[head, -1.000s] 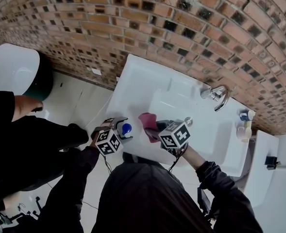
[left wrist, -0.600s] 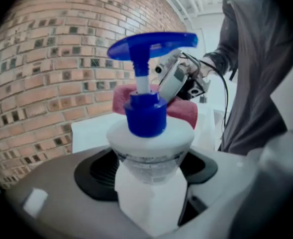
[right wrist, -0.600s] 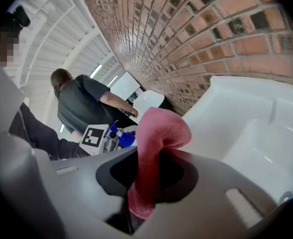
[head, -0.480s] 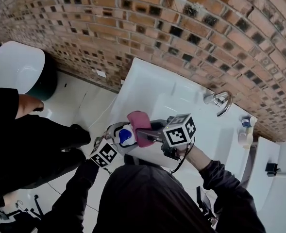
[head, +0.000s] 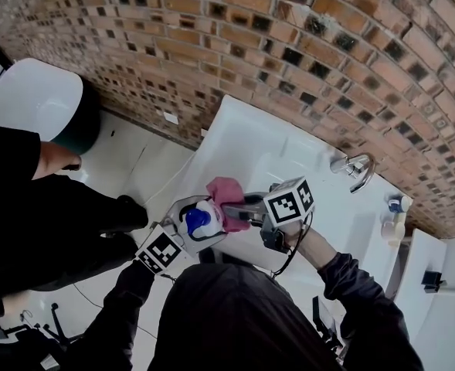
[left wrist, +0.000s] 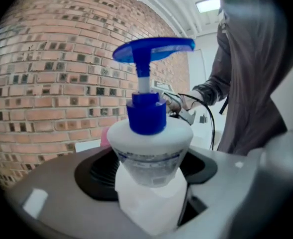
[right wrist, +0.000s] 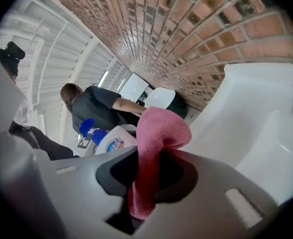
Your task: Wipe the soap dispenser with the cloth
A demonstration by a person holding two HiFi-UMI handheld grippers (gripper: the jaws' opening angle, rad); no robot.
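My left gripper [head: 190,230] is shut on a white soap dispenser [left wrist: 150,148] with a blue pump top [head: 197,219], held upright in front of my chest. In the left gripper view the bottle [left wrist: 148,193] stands between the grey jaws. My right gripper [head: 246,211] is shut on a pink cloth [head: 227,199], which bulges out past the jaws [right wrist: 156,148]. In the head view the cloth lies against the right side of the dispenser. The right gripper view shows the dispenser [right wrist: 111,141] just left of the cloth.
A white sink [head: 250,145] with a chrome tap [head: 354,166] runs along the brick wall [head: 212,52]. A second pump bottle [head: 393,219] stands at the sink's right end. A person in black [head: 26,207] stands at the left, beside a white toilet [head: 34,99].
Both grippers have risen from the sink's front edge. The dispenser and the pink cloth have come together, and the cloth now lies against the bottle.
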